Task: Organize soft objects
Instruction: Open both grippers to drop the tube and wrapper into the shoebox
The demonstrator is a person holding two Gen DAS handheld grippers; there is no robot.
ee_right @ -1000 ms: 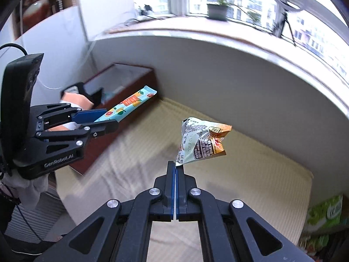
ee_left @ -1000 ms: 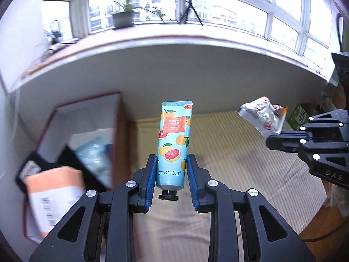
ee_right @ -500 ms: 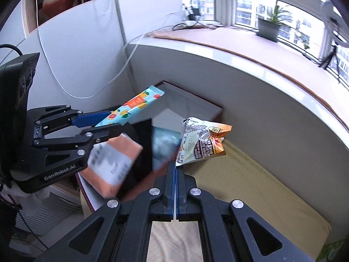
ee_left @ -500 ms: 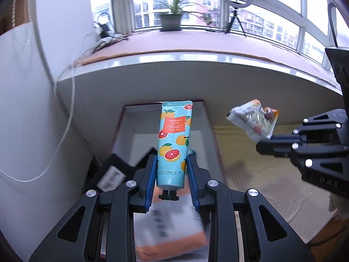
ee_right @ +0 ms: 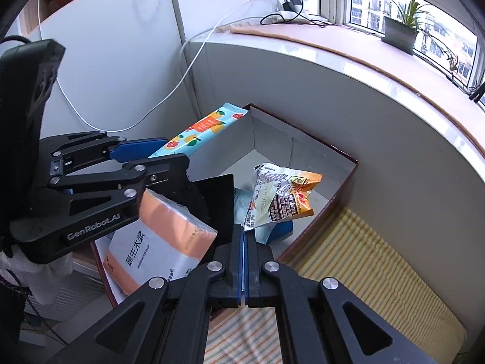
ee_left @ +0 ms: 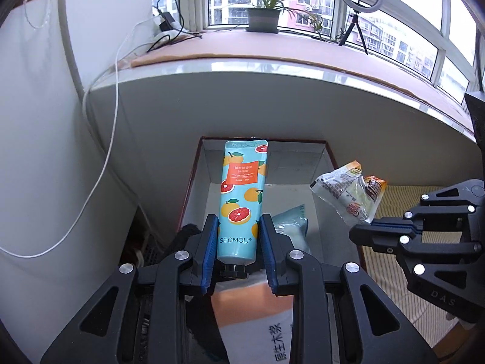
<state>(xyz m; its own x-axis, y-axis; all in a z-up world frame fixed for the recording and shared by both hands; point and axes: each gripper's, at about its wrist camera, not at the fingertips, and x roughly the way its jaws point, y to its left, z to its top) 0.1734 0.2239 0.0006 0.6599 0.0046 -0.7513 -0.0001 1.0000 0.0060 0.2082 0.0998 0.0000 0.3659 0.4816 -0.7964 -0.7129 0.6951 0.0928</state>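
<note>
Our left claw (ee_left: 238,244) is clamped on a teal tube (ee_left: 242,200) printed with oranges and grapefruit slices. The blue pads grip it just above its black cap, and the flat crimped end points straight ahead of the claw. Across the lower part of the tube we read "SEOMOLI"; the red label higher up carries small white print we cannot make out.

Below and ahead of this claw sits an open box (ee_left: 194,182) with a dark red rim and pale inner walls. Inside it, just under the claw, lies an orange-and-white tissue pack (ee_right: 160,239) marked with Chinese characters and the words "VIRGIN WOOD PULP". A pale blue packet (ee_left: 291,229) lies beside it, to the right of the tube.

Our right claw (ee_right: 243,233) has its jaws pressed together on the lower edge of a crinkled snack bag (ee_right: 282,197), silver and orange, which stands up ahead of the claw over the box. Its back panel bears dense small print and a date stamp too fine to read with confidence. From the left wrist view the same bag (ee_left: 348,194) hangs to the right of the tube, apart from it.

The left claw's body reads "GenRobot.AI" in the right wrist view. To the right of the box lies a striped yellow mat (ee_right: 357,270).
</note>
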